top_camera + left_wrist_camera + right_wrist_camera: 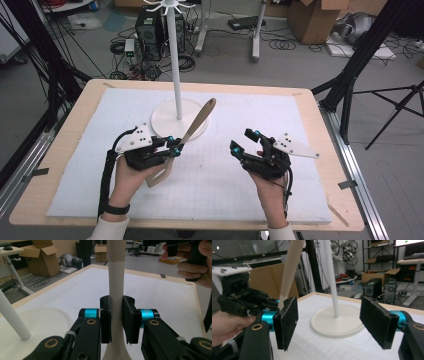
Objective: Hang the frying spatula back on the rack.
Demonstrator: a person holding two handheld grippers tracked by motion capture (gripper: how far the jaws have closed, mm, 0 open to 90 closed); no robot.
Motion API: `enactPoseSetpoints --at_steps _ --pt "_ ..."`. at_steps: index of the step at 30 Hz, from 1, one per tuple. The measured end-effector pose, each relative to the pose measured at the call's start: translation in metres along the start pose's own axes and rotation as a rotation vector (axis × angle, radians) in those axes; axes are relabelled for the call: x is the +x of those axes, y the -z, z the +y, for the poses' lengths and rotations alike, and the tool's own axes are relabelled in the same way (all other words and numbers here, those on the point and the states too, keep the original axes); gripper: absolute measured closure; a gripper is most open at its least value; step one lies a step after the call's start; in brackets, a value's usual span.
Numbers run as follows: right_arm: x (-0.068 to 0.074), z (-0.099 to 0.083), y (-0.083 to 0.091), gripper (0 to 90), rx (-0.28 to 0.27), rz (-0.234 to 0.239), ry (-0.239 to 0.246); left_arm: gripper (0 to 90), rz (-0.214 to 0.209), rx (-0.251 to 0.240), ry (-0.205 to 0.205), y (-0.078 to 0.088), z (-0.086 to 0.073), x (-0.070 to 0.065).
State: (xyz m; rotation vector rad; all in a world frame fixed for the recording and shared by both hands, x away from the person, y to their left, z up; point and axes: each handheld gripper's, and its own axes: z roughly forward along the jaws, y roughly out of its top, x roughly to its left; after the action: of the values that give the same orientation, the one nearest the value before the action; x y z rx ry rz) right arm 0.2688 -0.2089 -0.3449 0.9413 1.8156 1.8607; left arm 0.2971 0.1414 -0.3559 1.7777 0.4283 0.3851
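A pale wooden utensil with a long handle and a flat blade slants up from my left gripper, which is shut on its handle. In the left gripper view both pads clamp the handle at my left gripper. A white stand rises just behind it, with a round base, a thin pole and hooks at the top. To the right, my right gripper is held above the mat, open, with nothing between its pads. The right gripper view faces the stand's base and the utensil.
A white gridded mat covers the wooden table. On the floor beyond the table are computer cases, cables, cardboard boxes and black tripod legs. The person's right hand appears at the upper right of the left gripper view.
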Motion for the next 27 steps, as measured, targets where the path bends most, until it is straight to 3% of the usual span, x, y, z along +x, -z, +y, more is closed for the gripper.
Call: enactPoseSetpoints --at_steps 6,13,18,20,24,26,27 --pt "0.015 0.006 -0.020 31.7 0.024 0.029 -0.011 77.8 0.009 -0.026 -0.003 -0.006 0.000 -0.007" --pt "0.026 0.013 -0.040 37.1 0.023 0.010 -0.047 77.8 0.029 -0.050 -0.013 -0.014 0.000 -0.014" --pt "0.033 0.018 -0.053 42.1 0.017 0.023 -0.085 77.8 0.056 -0.077 -0.025 -0.019 0.000 -0.020" --pt "0.036 0.018 -0.057 44.1 0.014 0.023 -0.101 77.8 0.074 -0.085 -0.045 -0.020 0.000 -0.022" --pt "0.038 0.019 -0.063 46.5 0.016 0.013 -0.120 77.8 0.073 -0.089 -0.050 -0.024 0.000 -0.025" --pt "0.038 0.018 -0.065 49.6 0.011 0.022 -0.131 77.8 0.073 -0.088 -0.051 -0.025 -0.001 -0.026" --pt "0.039 0.018 -0.066 55.7 0.006 0.018 -0.125 77.8 0.072 -0.088 -0.053 -0.025 -0.001 -0.026"
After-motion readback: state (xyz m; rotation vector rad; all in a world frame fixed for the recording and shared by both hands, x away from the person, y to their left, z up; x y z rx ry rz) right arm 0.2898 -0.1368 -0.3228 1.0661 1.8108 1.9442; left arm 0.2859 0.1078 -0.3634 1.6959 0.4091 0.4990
